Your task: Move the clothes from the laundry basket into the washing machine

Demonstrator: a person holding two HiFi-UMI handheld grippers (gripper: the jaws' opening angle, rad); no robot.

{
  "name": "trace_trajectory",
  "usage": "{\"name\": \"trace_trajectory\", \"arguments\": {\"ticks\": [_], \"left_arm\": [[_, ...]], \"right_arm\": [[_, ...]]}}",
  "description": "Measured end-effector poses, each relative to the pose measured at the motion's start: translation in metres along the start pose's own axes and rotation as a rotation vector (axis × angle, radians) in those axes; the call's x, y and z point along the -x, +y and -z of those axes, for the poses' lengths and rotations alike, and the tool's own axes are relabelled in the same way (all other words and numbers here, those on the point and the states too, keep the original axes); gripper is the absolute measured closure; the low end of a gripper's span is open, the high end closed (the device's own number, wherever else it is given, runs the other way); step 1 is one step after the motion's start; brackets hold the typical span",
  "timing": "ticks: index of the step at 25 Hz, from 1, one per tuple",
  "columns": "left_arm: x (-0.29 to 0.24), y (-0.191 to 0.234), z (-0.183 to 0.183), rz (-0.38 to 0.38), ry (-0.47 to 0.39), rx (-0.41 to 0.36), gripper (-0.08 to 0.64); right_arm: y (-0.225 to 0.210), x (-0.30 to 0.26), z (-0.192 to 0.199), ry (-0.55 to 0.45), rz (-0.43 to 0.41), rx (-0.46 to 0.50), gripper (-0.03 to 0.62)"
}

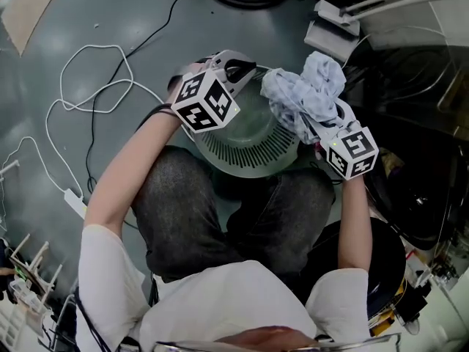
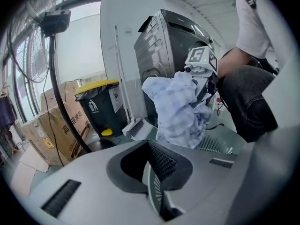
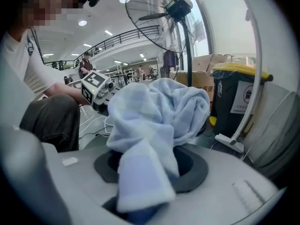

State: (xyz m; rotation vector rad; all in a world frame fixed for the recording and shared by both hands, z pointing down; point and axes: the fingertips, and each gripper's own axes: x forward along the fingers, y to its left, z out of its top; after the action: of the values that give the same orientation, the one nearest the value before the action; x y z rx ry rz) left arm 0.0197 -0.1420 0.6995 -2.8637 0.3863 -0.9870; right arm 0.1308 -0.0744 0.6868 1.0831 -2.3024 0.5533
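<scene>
My right hand-held gripper (image 3: 140, 186) is clamped on the pale blue cloth (image 3: 159, 111), above the laundry basket (image 1: 249, 152), whose rim my left hand-held gripper (image 2: 157, 177) pinches. I'd carry it high, trailing ends clear, to the washing machine (image 2: 164, 50)

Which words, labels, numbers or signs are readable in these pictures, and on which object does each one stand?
No text is sharp enough to quote.
Cardboard box: Chinese characters, too blurred to read.
Yellow-lidded bin: white pictogram label, print too small.
Marker cubes: square patterns only, no words.
</scene>
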Motion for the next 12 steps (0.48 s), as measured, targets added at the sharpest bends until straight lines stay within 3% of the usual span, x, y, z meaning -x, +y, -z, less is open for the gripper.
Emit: {"name": "trace_trajectory", "arguments": {"ticks": [7,12], "left_arm": [[-0.015,0.005,-0.056,0.000,-0.062,-0.013,0.554],[-0.020,-0.004,-0.087,0.054,-0.111,0.049,0.554]], "right_arm": [[-0.033,0.048,-0.010,-0.098,0.145,-0.099,0.385],[-0.043,0.081,-0.005,-0.176,0.251,-0.173,0.387]]}}
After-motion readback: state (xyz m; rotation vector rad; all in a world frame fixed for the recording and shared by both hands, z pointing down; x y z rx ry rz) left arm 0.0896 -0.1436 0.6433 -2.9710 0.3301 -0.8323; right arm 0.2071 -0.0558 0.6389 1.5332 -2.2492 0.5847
